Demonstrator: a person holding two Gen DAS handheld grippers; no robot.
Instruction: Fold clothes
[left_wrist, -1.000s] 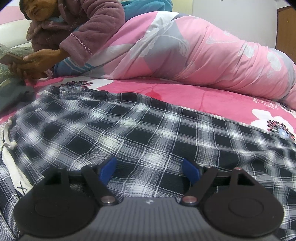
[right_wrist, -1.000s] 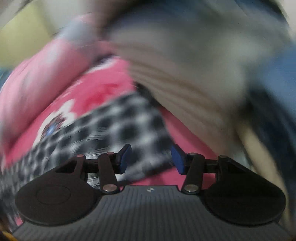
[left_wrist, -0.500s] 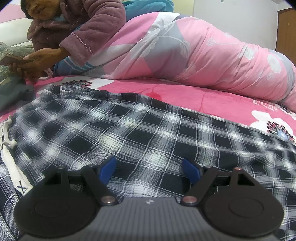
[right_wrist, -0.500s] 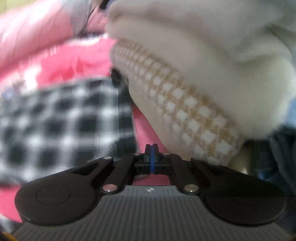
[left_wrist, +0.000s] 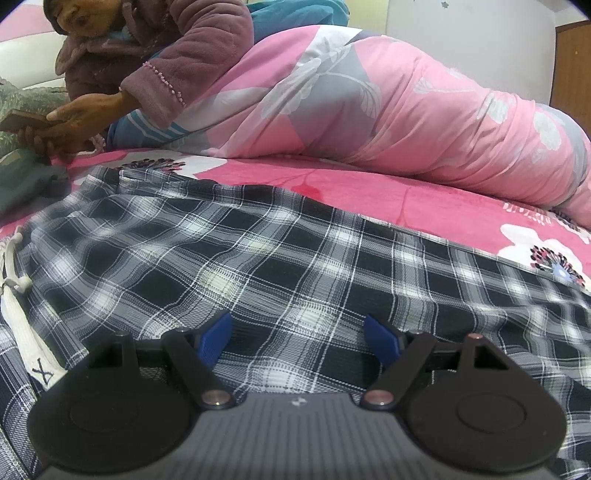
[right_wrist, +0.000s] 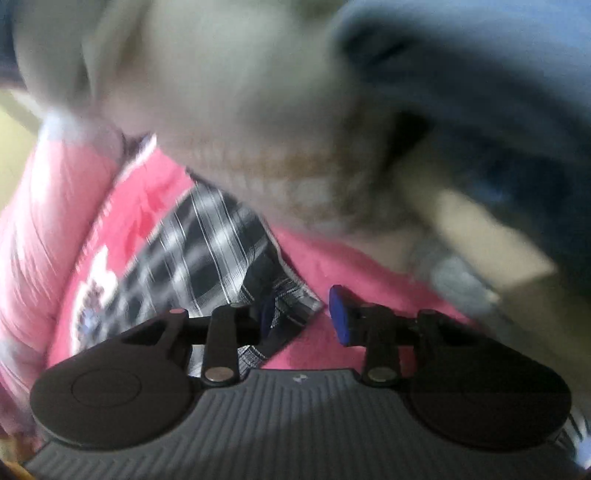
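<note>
Left tool (left_wrist: 297, 338): wide, empty, low over plaid trousers (left_wrist: 258, 266) spread on bed (left_wrist: 406, 195). Right tool (right_wrist: 301, 314): jaws just reopened, narrow gap; trouser corner (right_wrist: 284, 295) against left pad, grip unclear. Risk: corner slipping, fold lost. Person (left_wrist: 166, 62) only in left view; blurred bundle (right_wrist: 258, 110) only in right.
</note>
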